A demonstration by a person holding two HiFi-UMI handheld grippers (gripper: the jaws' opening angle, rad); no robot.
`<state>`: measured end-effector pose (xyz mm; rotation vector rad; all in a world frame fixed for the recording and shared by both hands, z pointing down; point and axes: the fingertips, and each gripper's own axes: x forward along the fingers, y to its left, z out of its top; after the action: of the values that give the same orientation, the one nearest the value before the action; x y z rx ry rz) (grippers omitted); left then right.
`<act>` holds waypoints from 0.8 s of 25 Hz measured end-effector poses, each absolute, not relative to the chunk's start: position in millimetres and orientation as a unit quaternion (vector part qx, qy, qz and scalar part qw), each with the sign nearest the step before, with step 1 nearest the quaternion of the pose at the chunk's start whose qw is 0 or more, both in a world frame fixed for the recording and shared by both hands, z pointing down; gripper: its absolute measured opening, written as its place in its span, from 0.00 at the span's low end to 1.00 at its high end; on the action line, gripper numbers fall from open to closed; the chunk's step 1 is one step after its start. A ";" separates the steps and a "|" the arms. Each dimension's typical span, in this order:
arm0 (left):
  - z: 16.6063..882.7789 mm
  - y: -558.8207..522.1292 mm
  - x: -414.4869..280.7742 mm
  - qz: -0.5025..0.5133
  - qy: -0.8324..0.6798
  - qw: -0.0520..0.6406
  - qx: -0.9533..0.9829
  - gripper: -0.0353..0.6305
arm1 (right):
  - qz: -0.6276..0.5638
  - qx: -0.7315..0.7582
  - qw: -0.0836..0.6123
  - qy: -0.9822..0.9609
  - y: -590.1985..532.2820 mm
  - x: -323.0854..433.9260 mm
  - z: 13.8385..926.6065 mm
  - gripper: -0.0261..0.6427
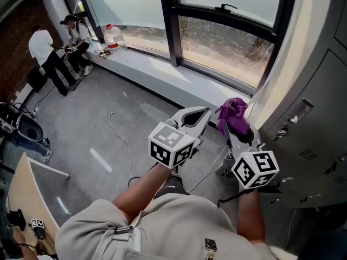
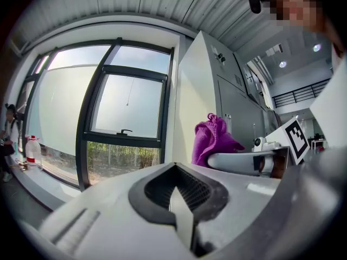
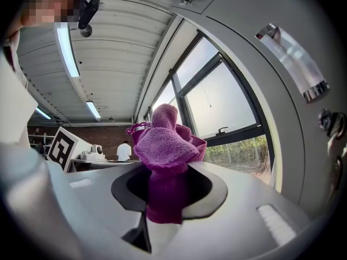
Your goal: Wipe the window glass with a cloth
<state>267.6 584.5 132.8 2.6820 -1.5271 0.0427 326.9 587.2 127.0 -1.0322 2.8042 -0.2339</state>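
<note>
Head view looks down on both tools before a dark-framed window. The right hand-held gripper (image 1: pixel 236 134) is clamped on a purple cloth (image 1: pixel 233 115), which bunches up above its jaws. The cloth sits near the window glass (image 1: pixel 217 42) without touching it, beside grey lockers (image 1: pixel 314 123). The left hand-held gripper (image 1: pixel 201 114) is just beside it, its jaws pressed together with nothing between them. Each tool carries a cube of black-and-white square markers (image 1: pixel 171 144). A clear jug (image 1: pixel 112 36) with a red cap stands on the sill far left, its label too small to read.
</note>
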 end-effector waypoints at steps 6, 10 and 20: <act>140.9 575.4 258.2 0.015 -0.494 0.038 0.868 0.06 | -0.093 -0.340 0.072 0.933 579.8 317.8 133.0 0.25; 147.1 562.2 248.6 0.017 -0.494 0.046 0.868 0.06 | -0.097 -0.341 0.064 0.933 567.8 307.3 138.7 0.25; 171.6 491.8 200.4 0.022 -0.485 0.076 0.871 0.06 | -0.124 -0.371 0.039 0.920 494.7 266.3 162.6 0.25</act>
<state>200.4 491.8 171.6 2.6103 -1.4551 0.0655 266.3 494.7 162.6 -1.1360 2.8192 -0.3795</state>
